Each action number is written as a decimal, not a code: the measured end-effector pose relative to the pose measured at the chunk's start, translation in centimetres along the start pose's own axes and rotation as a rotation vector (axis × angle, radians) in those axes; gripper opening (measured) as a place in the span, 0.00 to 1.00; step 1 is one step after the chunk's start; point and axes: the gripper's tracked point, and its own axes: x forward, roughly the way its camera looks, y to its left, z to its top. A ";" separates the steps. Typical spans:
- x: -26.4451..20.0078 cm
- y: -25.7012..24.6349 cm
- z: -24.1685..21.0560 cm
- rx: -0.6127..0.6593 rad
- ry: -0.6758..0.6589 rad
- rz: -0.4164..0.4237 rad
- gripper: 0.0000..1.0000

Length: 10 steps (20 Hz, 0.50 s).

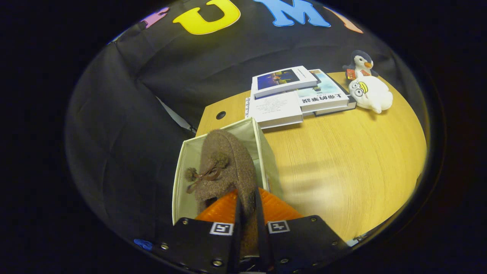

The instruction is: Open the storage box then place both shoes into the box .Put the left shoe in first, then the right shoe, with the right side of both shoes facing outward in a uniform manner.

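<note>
Here, my gripper (247,205) clenches the heel edge of a brown fuzzy shoe (224,167), low in the frame's centre. Its long axis runs straight ahead from my fingers, toe deep inside the open cream storage box (182,179) on the wooden table (342,160).

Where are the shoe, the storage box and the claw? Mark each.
shoe (228,160), gripper view, fuzzy brown upper.
storage box (182,182), gripper view, left inner wall.
claw (247,213), gripper view, midway between fingertips, shut on the shoe.

Cloth-walled booth (125,125) with wooden desk (342,163), books (296,95).
</note>
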 end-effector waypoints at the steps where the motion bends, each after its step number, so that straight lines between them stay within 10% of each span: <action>1: -0.4 0.1 0.8 -0.014 -0.040 -0.004 0.33; 4: -2.0 -0.3 2.6 -0.096 -0.122 -0.028 0.98; 10: -6.3 -0.5 5.8 -0.222 -0.256 0.008 0.98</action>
